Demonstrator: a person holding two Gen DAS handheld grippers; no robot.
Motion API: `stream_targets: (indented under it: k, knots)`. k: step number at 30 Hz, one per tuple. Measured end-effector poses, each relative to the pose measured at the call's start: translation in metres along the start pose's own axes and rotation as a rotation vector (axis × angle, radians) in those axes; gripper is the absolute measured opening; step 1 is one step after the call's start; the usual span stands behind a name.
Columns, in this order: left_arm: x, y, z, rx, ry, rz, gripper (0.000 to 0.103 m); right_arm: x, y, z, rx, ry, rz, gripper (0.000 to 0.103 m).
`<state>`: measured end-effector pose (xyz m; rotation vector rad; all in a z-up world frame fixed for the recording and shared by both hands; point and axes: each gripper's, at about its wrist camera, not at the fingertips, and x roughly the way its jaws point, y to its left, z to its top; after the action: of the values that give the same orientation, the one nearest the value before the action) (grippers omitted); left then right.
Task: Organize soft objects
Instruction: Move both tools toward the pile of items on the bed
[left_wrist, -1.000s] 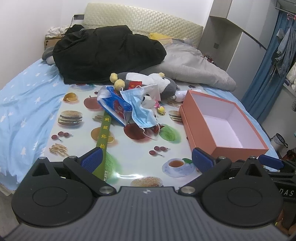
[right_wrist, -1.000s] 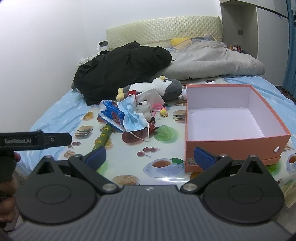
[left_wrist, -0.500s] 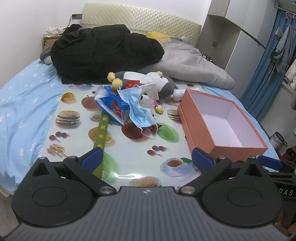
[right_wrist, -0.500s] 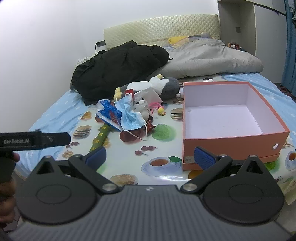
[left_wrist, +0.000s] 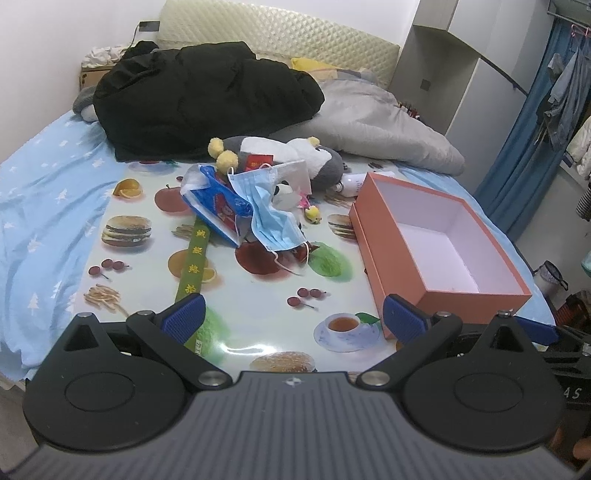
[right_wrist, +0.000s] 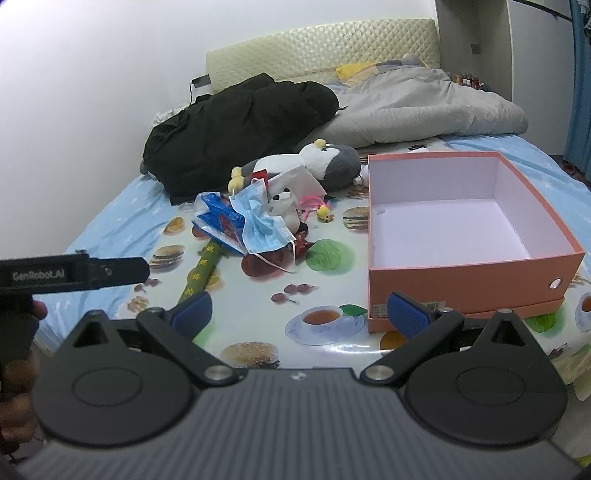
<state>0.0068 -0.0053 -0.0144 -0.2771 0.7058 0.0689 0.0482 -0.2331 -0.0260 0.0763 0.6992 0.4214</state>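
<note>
A heap of soft things lies mid-mat: a blue face mask (left_wrist: 271, 218) (right_wrist: 260, 225), a blue plastic bag (left_wrist: 216, 206) (right_wrist: 218, 218), a grey-and-white plush penguin (left_wrist: 295, 157) (right_wrist: 325, 162) and a small panda plush (right_wrist: 284, 206). To the right stands an empty orange box (left_wrist: 391, 254) (right_wrist: 461, 284). My left gripper (left_wrist: 293, 319) is open at the mat's near edge, well short of the heap. My right gripper (right_wrist: 301, 314) is also open, hovering in front of the box's near left corner. Neither holds anything.
A food-print mat (left_wrist: 251, 310) covers the blue bed. A green strip with yellow characters (left_wrist: 194, 264) lies on it. A black jacket (left_wrist: 199, 92) and grey quilt (left_wrist: 373, 122) are piled behind. The other gripper's body (right_wrist: 70, 275) and a hand show at left.
Both grippers have drawn back and risen slightly, so the heap and box look a little farther away. Both remain open; nothing on the mat moved.
</note>
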Motion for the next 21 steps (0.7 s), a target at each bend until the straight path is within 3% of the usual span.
stream_targets:
  k: [21]
  knots:
    - [0.023, 0.010, 0.012, 0.003, 0.061, -0.030, 0.103, 0.014, -0.003, 0.006, 0.026, 0.018, 0.004, 0.103]
